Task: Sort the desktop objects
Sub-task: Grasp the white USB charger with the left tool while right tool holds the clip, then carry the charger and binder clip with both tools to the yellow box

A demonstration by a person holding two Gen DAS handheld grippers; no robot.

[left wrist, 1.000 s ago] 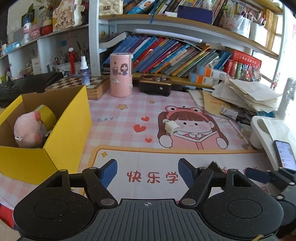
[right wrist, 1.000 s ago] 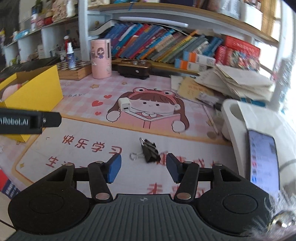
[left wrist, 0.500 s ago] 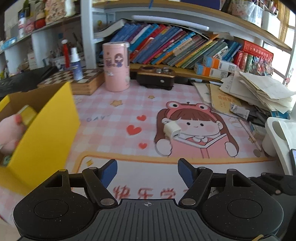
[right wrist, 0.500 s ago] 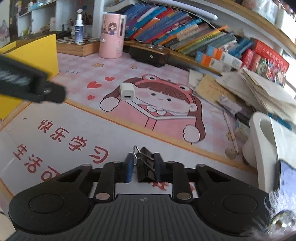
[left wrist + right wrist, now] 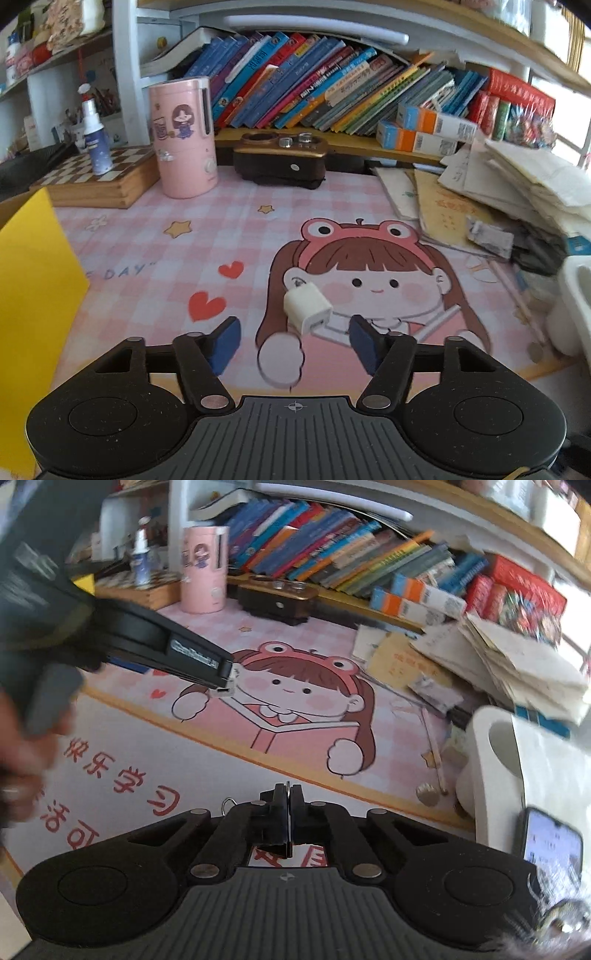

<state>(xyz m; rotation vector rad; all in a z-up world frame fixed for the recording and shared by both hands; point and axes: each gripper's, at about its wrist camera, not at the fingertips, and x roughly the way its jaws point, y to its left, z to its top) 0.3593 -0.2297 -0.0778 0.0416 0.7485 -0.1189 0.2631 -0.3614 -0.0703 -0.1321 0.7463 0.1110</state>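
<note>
A white charger plug (image 5: 306, 310) lies on the cartoon desk mat (image 5: 184, 240). My left gripper (image 5: 294, 339) hovers just short of it, the plug sitting in the gap ahead of the blue pads (image 5: 225, 343). The jaws are closing but the pads are clear of the plug. In the right wrist view one finger (image 5: 199, 661) of the left gripper reaches over the plug (image 5: 227, 688). My right gripper (image 5: 287, 801) is shut on a black binder clip (image 5: 275, 834) low over the mat. The yellow box (image 5: 33, 295) stands at the left edge.
A pink canister (image 5: 183, 136), a chessboard (image 5: 99, 177) with a spray bottle and a brown case (image 5: 280, 162) line the back. Stacked papers (image 5: 517, 184) fill the right. A white paper roll (image 5: 491, 760) and a phone (image 5: 552, 845) sit at the right. A person's hand (image 5: 22, 760) holds the left gripper.
The left gripper moved right from the yellow box to the charger plug and its jaws narrowed. The right gripper went from open around the binder clip to shut on it.
</note>
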